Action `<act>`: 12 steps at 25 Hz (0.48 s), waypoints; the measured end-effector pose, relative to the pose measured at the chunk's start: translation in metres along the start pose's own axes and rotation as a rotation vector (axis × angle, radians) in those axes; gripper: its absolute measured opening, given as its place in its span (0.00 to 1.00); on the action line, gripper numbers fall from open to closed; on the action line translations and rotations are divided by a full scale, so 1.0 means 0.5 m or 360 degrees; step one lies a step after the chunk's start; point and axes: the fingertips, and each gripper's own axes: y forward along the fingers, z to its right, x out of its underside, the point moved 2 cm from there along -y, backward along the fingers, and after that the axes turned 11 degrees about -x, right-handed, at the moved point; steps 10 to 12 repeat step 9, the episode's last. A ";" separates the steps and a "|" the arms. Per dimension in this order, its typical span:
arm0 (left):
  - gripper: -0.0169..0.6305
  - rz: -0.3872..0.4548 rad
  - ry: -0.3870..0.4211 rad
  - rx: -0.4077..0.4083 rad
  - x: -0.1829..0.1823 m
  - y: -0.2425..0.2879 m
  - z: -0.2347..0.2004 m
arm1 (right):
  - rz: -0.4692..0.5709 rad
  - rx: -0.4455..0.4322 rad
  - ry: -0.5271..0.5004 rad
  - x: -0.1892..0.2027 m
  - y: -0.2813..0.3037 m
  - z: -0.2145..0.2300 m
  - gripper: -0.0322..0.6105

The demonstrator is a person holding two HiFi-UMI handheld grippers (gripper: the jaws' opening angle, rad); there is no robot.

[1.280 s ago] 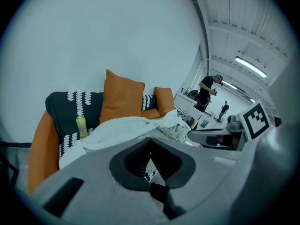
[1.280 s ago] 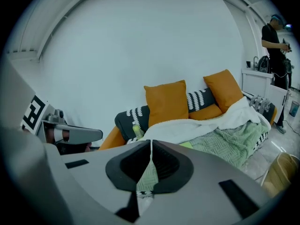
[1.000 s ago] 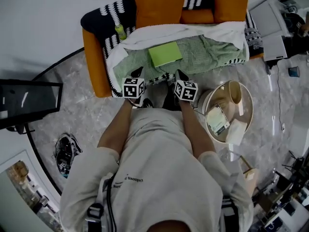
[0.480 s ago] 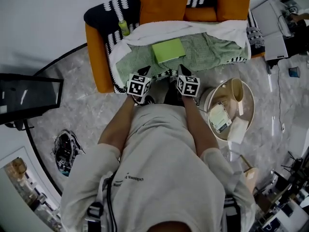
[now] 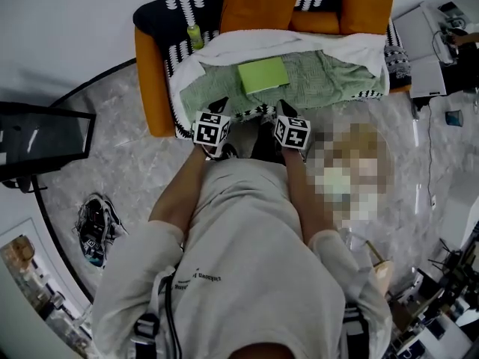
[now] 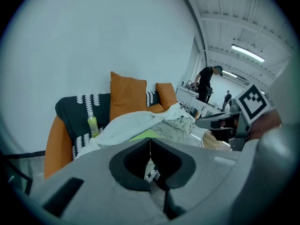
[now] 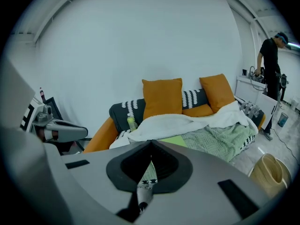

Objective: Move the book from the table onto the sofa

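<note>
The book (image 5: pixel 263 75), a flat green one, lies on the sofa (image 5: pixel 152 81), on the green blanket (image 5: pixel 322 77) that covers the seat, just in front of the white towel (image 5: pixel 284 42) bunched along the back. Neither gripper touches it.

The left gripper (image 5: pixel 218 104) and the right gripper (image 5: pixel 283 108) hang side by side near the sofa's front edge, both pointing towards the seat and slanting down. In its own view each gripper is clenched, its jaws pressed together at the tips with nothing between them; only blanket and floor show through the gap behind the tips. In each gripper view the other gripper shows at the edge.

Two orange cushions (image 5: pixel 258 2) lean against the sofa back, which carries a black-and-white patterned throw (image 5: pixel 161 21). A small yellow-green bottle (image 5: pixel 194 36) stands upright at the seat's left end, against that throw. On the marble floor (image 5: pixel 127 170) to the left lie a pair of shoes (image 5: pixel 96 230), and a dark screen (image 5: pixel 41 149) sits further left. In the right gripper view a person (image 7: pixel 272 60) in dark clothes stands at a bench beyond the sofa.
</note>
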 end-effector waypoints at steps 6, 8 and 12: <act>0.04 -0.0002 -0.0009 0.0004 0.008 -0.007 -0.003 | 0.0007 -0.0019 -0.0026 0.001 0.000 -0.015 0.06; 0.04 0.0009 -0.0019 -0.0003 0.006 -0.009 -0.004 | 0.0016 -0.0038 -0.0061 -0.004 -0.001 -0.026 0.06; 0.04 0.0015 -0.0027 -0.0008 0.005 -0.011 -0.005 | 0.0021 -0.0049 -0.0081 -0.007 -0.002 -0.031 0.06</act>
